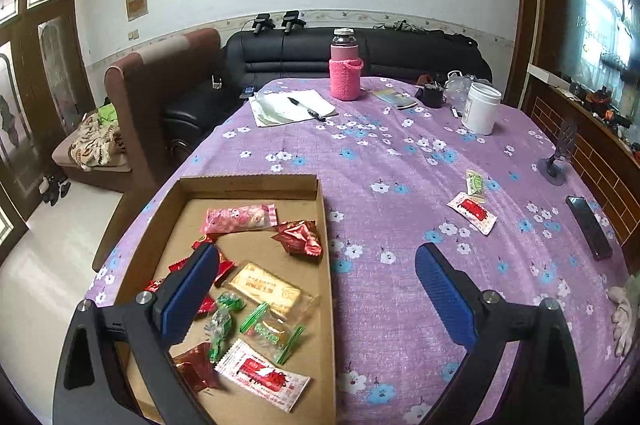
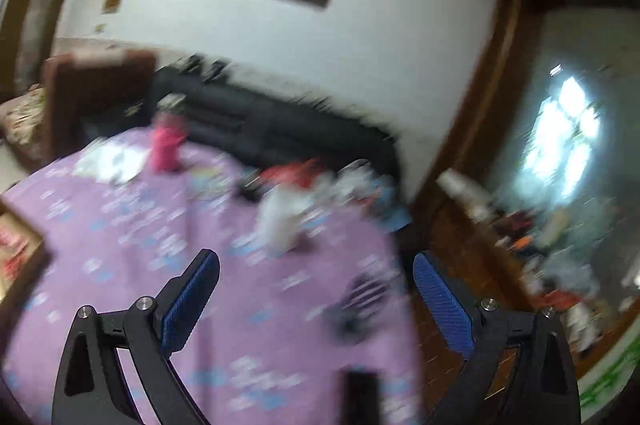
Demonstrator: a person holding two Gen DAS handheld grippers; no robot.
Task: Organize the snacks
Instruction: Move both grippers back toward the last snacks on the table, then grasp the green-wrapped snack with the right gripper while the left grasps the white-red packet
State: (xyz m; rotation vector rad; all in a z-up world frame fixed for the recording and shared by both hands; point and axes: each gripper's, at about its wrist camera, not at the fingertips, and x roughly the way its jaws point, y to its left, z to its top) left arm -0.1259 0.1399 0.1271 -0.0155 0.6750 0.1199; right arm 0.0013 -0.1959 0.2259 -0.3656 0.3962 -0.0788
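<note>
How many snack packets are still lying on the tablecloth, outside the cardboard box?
2: a small green packet and, just in front of it, a white-and-red packet, both right of the cardboard box.

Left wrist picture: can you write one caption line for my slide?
Open left gripper above a cardboard tray of snacks, two packets waiting on the purple tablecloth.

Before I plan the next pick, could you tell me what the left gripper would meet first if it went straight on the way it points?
Probably bare purple tablecloth just right of the cardboard tray; the open left gripper holds nothing, though depth is unclear.
</note>
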